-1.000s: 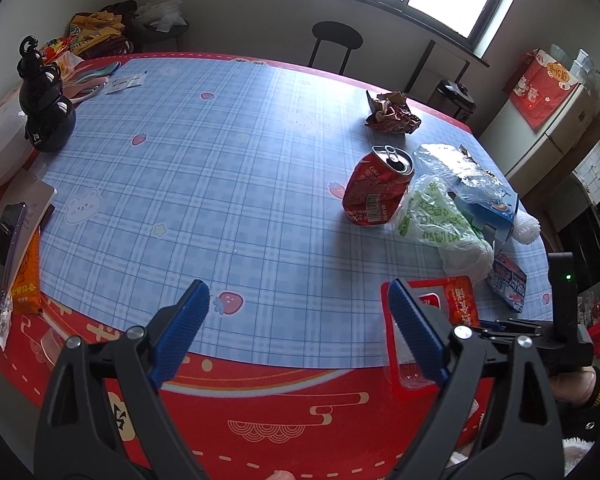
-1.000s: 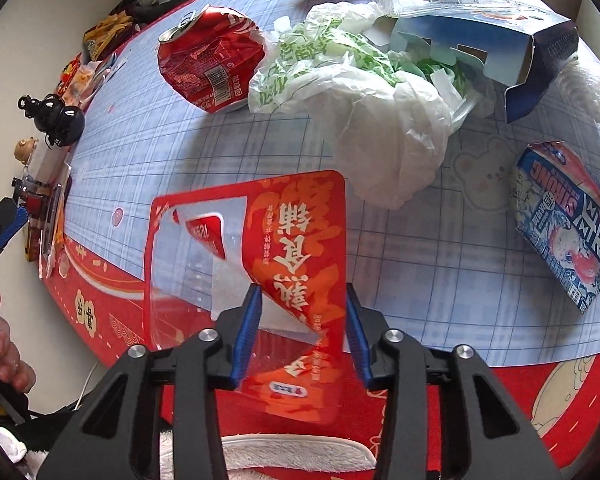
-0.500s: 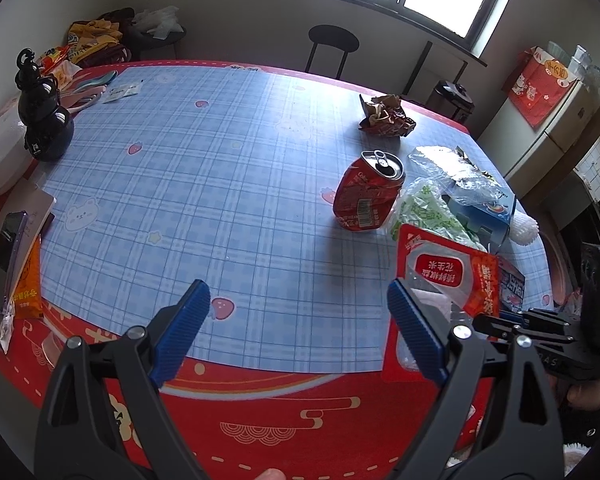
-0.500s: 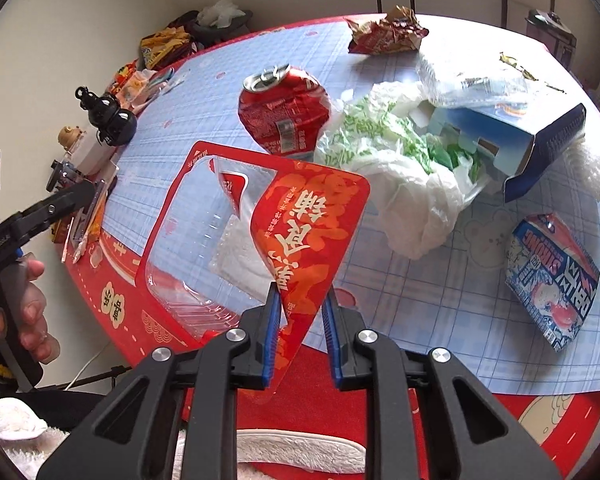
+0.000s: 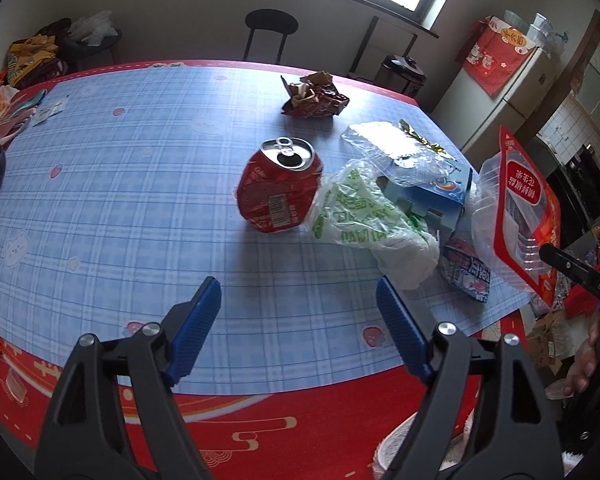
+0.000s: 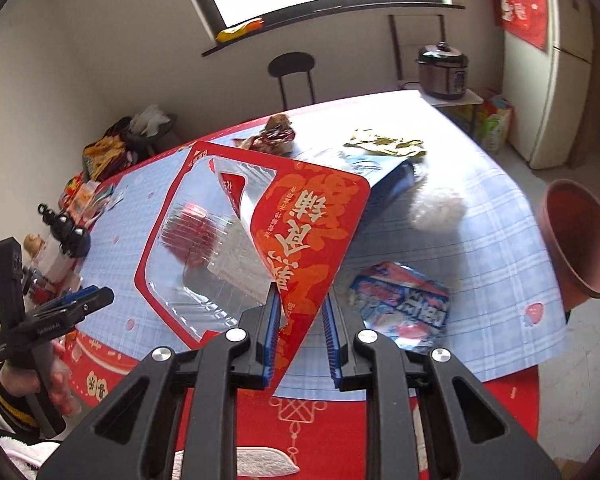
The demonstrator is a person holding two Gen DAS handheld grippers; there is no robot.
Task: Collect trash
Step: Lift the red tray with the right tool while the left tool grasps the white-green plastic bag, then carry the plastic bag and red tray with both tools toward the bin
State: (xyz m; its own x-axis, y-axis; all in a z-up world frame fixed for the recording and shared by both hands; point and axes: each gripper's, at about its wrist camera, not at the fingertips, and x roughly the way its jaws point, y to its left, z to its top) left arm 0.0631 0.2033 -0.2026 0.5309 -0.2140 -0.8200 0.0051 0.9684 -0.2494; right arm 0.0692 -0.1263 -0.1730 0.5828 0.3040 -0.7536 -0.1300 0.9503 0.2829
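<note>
Beside the dented, glossy metal can (image 5: 278, 190) lies a crinkled thin plastic bag (image 5: 370, 226); the tray (image 6: 204, 256) is clear, shiny plastic with glossy red film.

The red snack tray (image 6: 236, 240) is no longer flat on the counter (image 5: 140, 200): it is lifted clear, pinched by its flap in the right tongs (image 6: 300, 344). The left tongs (image 5: 300, 328), with nothing between them, are closed slightly and brought nearer the crushed can (image 5: 278, 188).
</note>
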